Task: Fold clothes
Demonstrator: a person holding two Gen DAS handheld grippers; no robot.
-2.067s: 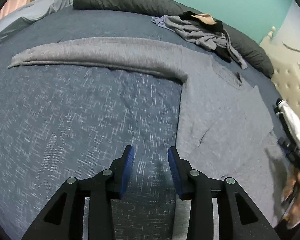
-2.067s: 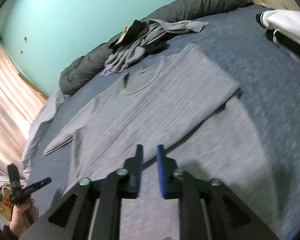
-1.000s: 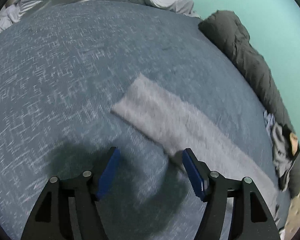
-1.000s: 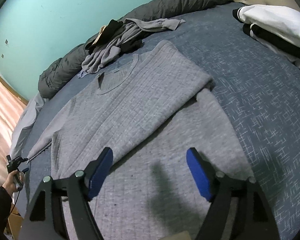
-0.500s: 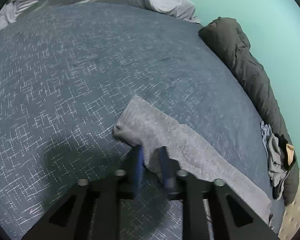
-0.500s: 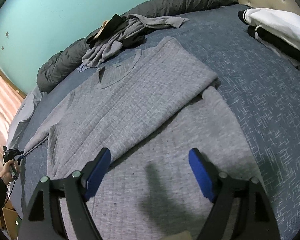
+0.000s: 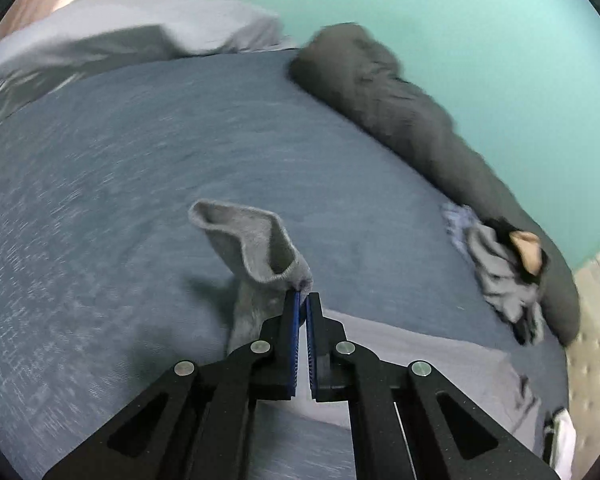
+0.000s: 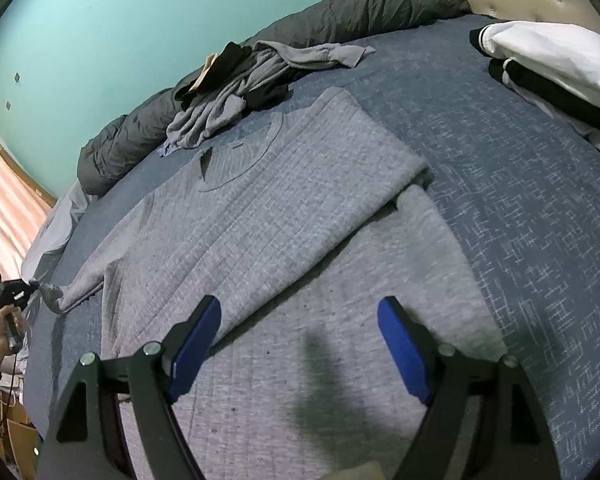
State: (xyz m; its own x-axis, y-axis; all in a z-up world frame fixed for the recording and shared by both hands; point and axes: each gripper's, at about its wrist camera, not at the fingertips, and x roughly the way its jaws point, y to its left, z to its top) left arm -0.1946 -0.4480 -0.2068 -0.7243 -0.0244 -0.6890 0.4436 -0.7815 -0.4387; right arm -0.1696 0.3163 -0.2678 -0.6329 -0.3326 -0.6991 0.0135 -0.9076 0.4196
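With one side of the sweater [image 8: 260, 208] already folded, the left gripper [image 7: 302, 300] pinches the cuff [image 7: 256, 240] at frame centre, the right gripper [image 8: 300, 344] gapes empty, most folds remain.

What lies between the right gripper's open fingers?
Only the flat grey sweater, its lower body, with the right gripper above it, per the right wrist view.

grey long-sleeve sweater [image 8: 268, 216] flat on bed, rt side folded in, l sleeve cuff [image 7: 252, 240] lifted w/ opening gaping.
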